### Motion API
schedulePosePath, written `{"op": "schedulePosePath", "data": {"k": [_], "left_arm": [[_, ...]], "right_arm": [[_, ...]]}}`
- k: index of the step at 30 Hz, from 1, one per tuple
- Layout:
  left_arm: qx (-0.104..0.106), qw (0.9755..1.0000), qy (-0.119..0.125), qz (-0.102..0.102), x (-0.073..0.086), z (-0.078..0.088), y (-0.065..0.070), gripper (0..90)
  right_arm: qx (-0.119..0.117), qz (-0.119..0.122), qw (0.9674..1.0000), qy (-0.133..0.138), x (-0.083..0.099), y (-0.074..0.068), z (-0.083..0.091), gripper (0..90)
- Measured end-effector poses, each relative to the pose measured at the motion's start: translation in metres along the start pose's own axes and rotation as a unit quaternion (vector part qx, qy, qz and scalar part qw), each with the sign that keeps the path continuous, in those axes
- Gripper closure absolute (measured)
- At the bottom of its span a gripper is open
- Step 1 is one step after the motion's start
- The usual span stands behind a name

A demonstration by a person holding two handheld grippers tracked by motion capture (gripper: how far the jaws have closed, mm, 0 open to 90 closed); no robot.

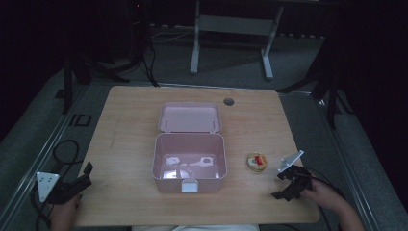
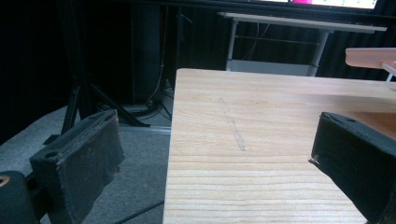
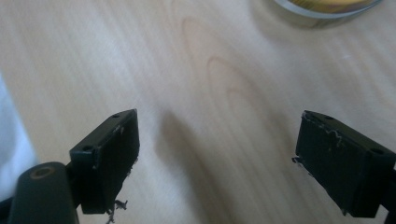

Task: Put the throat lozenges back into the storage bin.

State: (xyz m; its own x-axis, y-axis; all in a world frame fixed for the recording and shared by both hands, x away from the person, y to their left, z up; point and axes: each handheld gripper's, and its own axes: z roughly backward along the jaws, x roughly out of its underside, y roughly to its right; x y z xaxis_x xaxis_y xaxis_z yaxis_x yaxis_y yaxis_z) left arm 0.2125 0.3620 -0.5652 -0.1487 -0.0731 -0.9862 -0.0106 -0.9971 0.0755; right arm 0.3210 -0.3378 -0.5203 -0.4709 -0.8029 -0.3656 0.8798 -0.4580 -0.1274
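Note:
A pink box [image 1: 159, 166] stands open at the table's middle, its lid [image 1: 190, 117] tilted back; pale white items [image 1: 185, 166] lie inside. To its right sits a small round tin [image 1: 256, 162] with a yellow and red top; its rim [image 3: 322, 8] appears at the top of the right gripper view. My right gripper [image 1: 280, 186] [image 3: 219, 123] is open just right of the tin, low over bare wood. At the table's front left corner, my left gripper [image 1: 88, 175] [image 2: 217, 135] is open and holds nothing.
The wooden table [image 1: 125, 134] has a round cable hole [image 1: 228, 101] at the back. Its left edge [image 2: 170, 140] drops to grey floor. Another desk's legs [image 1: 195, 48] stand behind. Cables [image 1: 65, 149] lie on the floor at left.

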Motion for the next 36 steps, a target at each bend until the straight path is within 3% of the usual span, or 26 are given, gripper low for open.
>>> {"op": "schedulePosePath", "data": {"k": [6, 7, 9, 16, 17, 21, 24, 25, 26, 28, 29, 36], "left_arm": [[0.0, 1.0, 0.0, 0.0, 0.0, 0.0, 0.0, 2.4], [0.0, 1.0, 0.0, 0.0, 0.0, 0.0, 0.0, 2.4], [0.0, 1.0, 0.0, 0.0, 0.0, 0.0, 0.0, 2.4], [0.0, 1.0, 0.0, 0.0, 0.0, 0.0, 0.0, 2.4], [0.0, 1.0, 0.0, 0.0, 0.0, 0.0, 0.0, 2.4], [0.001, 1.0, 0.0, 0.0, 0.0, 0.0, 0.0, 2.4], [0.001, 1.0, 0.0, 0.0, 0.0, 0.0, 0.0, 2.4], [0.001, 1.0, 0.0, 0.0, 0.0, 0.0, 0.0, 2.4], [0.001, 1.0, 0.0, -0.001, 0.0, 0.0, 0.0, 2.4], [0.001, 1.0, 0.0, 0.0, 0.0, 0.0, 0.0, 2.4], [0.001, 1.0, 0.0, -0.001, 0.0, 0.0, 0.0, 2.4], [0.001, 1.0, -0.001, -0.001, 0.0, 0.0, 0.001, 2.4]], "right_arm": [[0.004, 0.027, 0.9985, -0.047, -0.009, 0.002, -0.003, 14.1], [-0.001, 0.04, 0.9965, -0.074, -0.013, 0.001, -0.005, 14.4], [-0.011, 0.042, 0.9948, -0.092, -0.017, 0.001, -0.006, 14.4], [-0.004, 0.058, 0.9888, -0.137, -0.031, -0.001, 0.002, 14.1], [0.004, 0.066, 0.9866, -0.149, -0.037, -0.003, 0.005, 15.0], [-0.013, 0.079, 0.9818, -0.172, -0.048, -0.004, 0.008, 15.3], [-0.016, 0.093, 0.9754, -0.199, -0.055, -0.005, 0.008, 15.3], [-0.016, 0.093, 0.9754, -0.199, -0.055, -0.005, 0.008, 15.3], [-0.019, 0.097, 0.9727, -0.21, -0.06, -0.005, 0.008, 15.3], [-0.018, 0.103, 0.9714, -0.213, -0.062, -0.005, 0.008, 15.3], [-0.013, 0.113, 0.969, -0.219, -0.068, -0.005, 0.01, 15.3], [-0.012, 0.141, 0.9649, -0.221, -0.092, -0.001, 0.017, 15.3]]}}
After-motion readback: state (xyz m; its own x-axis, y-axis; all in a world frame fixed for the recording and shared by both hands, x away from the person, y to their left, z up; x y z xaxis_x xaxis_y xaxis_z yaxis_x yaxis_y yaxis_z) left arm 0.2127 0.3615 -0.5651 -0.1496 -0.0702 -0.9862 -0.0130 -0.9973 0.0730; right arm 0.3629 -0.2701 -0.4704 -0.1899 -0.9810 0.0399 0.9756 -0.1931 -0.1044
